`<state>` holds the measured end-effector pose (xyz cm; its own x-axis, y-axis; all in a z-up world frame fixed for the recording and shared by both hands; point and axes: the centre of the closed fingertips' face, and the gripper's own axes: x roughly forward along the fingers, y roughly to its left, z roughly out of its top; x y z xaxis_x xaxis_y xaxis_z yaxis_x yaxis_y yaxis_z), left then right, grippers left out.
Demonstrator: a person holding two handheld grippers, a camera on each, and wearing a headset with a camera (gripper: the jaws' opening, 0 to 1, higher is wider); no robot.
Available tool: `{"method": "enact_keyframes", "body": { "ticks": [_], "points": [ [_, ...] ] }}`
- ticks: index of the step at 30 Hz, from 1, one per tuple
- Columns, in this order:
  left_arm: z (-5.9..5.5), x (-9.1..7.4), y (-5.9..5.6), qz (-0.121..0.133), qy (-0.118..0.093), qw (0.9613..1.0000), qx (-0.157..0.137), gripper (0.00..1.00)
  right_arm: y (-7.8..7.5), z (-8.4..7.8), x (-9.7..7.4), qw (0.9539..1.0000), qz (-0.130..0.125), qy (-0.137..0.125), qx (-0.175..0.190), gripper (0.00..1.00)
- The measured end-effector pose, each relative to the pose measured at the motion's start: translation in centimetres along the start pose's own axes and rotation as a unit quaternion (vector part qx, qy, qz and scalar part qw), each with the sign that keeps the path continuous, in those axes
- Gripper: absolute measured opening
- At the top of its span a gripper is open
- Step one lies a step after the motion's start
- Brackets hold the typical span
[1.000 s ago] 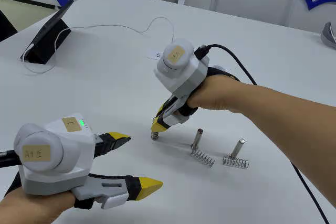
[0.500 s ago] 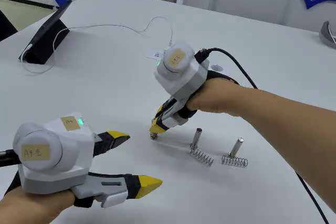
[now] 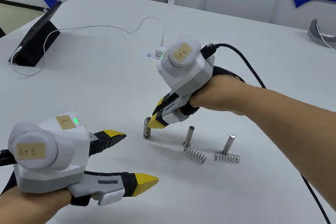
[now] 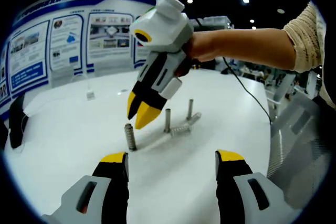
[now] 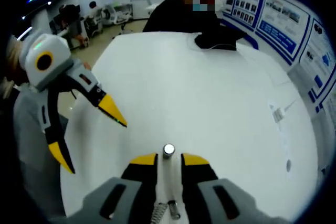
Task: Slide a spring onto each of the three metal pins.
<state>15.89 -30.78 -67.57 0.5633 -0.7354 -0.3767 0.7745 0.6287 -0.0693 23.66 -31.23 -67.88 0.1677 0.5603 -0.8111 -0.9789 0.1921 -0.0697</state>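
The right tongs were cracked open just a sliver with nothing in them, tips hanging right over the first pin. That pin already wore its fitted spring, which looked run all the way down to the surface. So I'd call it one down, two to go.

Just beside it stood the middle pin and the far pin, both bare, each with a loose spring lying at its foot: the near spring and the far spring.

My two cents for doing this bit well: lift straight up off the finished pin so it doesn't get knocked over. Then pinch the near spring close to one end, lightly so the coils don't crush, stand it upright and line its bore over the pin top before lowering.

The left tongs were wide open and empty, well apart from the pins. They could steady a pin if one wobbles.
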Motion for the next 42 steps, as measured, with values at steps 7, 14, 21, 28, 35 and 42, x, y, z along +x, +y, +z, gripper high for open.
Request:
{"method": "enact_keyframes", "body": {
  "ticks": [7,14,21,28,35,42],
  "points": [
    [0.3,0.3,-0.3,-0.006,-0.002,1.0000,0.003,0.68,0.5,-0.4,-0.9,0.9999,-0.007,-0.013,0.006,0.19],
    [0.6,0.6,-0.5,-0.012,-0.004,0.9999,0.007,0.68,1.4,-0.6,-2.4,0.9995,-0.017,-0.026,0.008,0.19],
    [0.8,0.9,-0.8,-0.018,-0.003,0.9998,0.011,0.68,2.1,-1.4,-3.7,0.9988,-0.029,-0.036,0.015,0.19],
    [0.8,1.3,-1.0,-0.023,-0.002,0.9996,0.014,0.68,2.4,-2.9,-4.9,0.9981,-0.039,-0.040,0.025,0.19],
    [1.0,1.5,-1.2,-0.029,0.000,0.9995,0.017,0.68,2.9,-4.5,-5.9,0.9968,-0.050,-0.044,0.043,0.19],
    [1.2,1.7,-1.3,-0.032,0.000,0.9993,0.019,0.68,3.2,-6.3,-6.4,0.9951,-0.060,-0.046,0.064,0.19]
  ]
}}
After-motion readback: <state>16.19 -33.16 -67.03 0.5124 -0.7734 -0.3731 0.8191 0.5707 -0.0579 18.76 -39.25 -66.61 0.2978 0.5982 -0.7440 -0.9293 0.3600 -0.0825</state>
